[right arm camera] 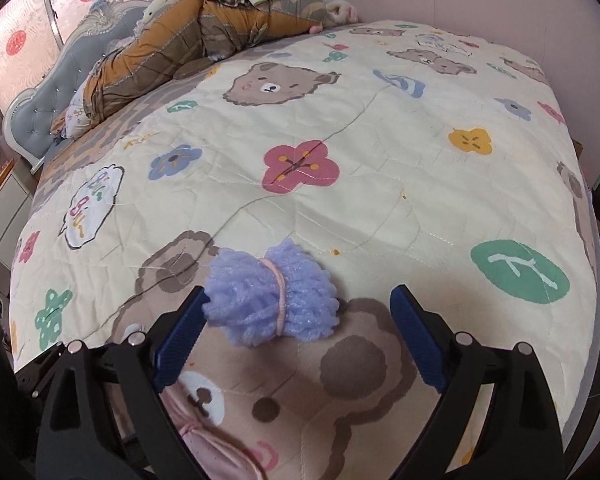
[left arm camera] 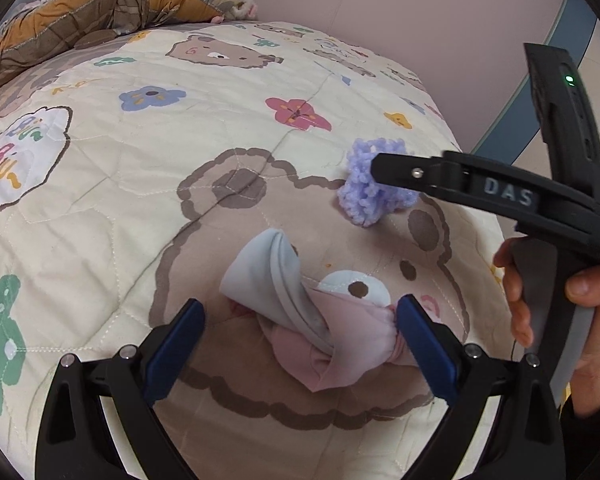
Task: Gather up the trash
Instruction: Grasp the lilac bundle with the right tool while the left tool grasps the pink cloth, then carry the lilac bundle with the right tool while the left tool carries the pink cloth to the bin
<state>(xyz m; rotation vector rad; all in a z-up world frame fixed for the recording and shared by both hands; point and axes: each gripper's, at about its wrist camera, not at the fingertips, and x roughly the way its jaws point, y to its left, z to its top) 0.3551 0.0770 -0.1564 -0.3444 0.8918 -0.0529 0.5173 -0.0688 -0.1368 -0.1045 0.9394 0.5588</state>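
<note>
A rolled pink and pale blue sock bundle [left arm camera: 312,320] lies on the bear-print quilt [left arm camera: 140,160]. My left gripper [left arm camera: 300,344] is open, its jaws on either side of the bundle; the right pad [left arm camera: 424,348] touches its pink end. A purple fuzzy yarn bundle [right arm camera: 268,296] tied with a pink band lies further on the quilt [right arm camera: 380,160]; it also shows in the left wrist view [left arm camera: 368,188]. My right gripper [right arm camera: 296,332] is open, jaws straddling the yarn, the left pad [right arm camera: 180,332] against it. The right gripper also shows in the left view [left arm camera: 480,188].
A folded brown and orange blanket [right arm camera: 172,40] with clothes on top lies at the head of the bed. A blue tufted headboard [right arm camera: 48,100] and window are at the far left. A pink wall [left arm camera: 420,20] runs along the bed's far side.
</note>
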